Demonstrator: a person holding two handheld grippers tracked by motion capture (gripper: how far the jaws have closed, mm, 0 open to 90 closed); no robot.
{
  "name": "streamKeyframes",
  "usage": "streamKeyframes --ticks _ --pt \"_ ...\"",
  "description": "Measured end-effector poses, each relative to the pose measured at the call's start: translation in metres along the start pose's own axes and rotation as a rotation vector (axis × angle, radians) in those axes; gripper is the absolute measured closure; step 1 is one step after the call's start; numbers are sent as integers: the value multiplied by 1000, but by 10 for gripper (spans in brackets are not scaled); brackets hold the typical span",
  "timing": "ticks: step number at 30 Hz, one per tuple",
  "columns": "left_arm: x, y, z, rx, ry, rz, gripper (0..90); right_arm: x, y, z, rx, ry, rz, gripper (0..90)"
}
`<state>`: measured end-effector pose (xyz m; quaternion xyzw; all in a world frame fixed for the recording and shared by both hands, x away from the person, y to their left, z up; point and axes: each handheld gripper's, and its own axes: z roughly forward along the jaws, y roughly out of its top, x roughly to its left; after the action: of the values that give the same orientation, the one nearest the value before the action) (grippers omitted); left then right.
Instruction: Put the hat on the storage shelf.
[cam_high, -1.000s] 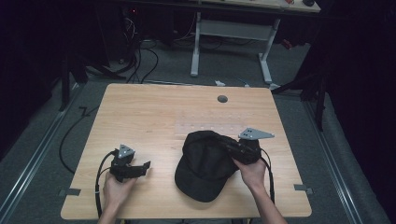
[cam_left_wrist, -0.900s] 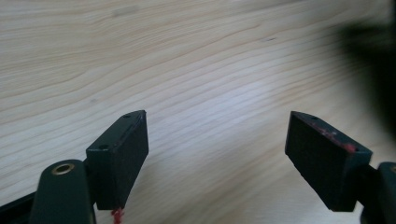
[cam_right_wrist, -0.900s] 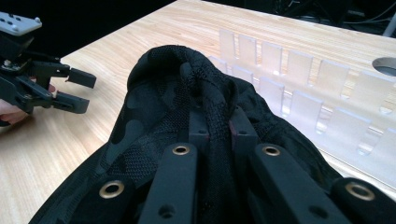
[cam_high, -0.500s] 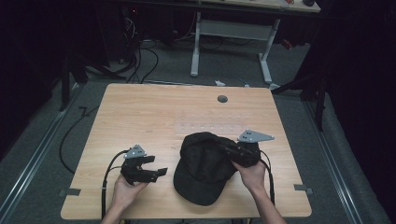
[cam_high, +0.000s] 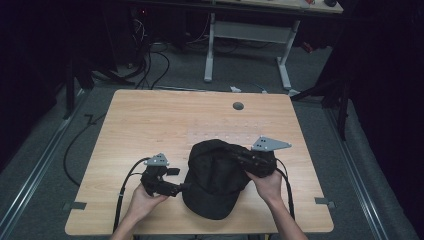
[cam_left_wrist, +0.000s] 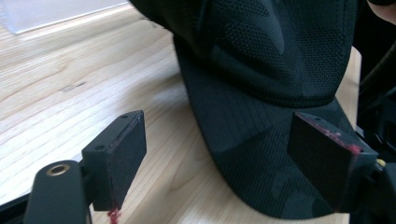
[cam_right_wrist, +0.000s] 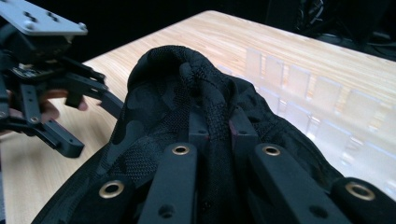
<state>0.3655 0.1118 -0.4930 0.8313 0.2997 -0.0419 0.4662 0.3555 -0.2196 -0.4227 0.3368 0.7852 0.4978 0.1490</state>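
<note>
Right gripper (cam_right_wrist: 217, 135) is clamped on a pinched fold of the black mesh baseball cap (cam_high: 217, 177), jaws squeezed tight on the crown fabric at the cap's right side. Left gripper (cam_high: 172, 189) hangs wide open just left of the cap, its two pads (cam_left_wrist: 119, 156) straddling the edge of the brim without touching it. The cap sits on the light wooden table (cam_high: 150, 120), near the front edge. The risk, I'd say: closing on thin air if the brim slips under the lower pad, or the one pinch of soft mesh sliding free if the right hand tugs. Behind the cap there's plenty of bare tabletop; in front, hardly any before the edge.
</note>
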Motion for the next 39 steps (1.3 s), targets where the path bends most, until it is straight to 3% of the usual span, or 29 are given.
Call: streamKeyframes --ticks 19,28,32,39 --pt "2 9 12 64 -96 18 193 4 14 -1 -48 106 -83 830" --pt "1 9 11 41 -172 21 343 1 16 1 -72 131 -84 829" --pt "1 9 11 51 -172 19 351 0 16 4 -79 138 -92 829" --pt "1 9 4 26 -203 23 500 -4 17 3 -93 145 -85 825"
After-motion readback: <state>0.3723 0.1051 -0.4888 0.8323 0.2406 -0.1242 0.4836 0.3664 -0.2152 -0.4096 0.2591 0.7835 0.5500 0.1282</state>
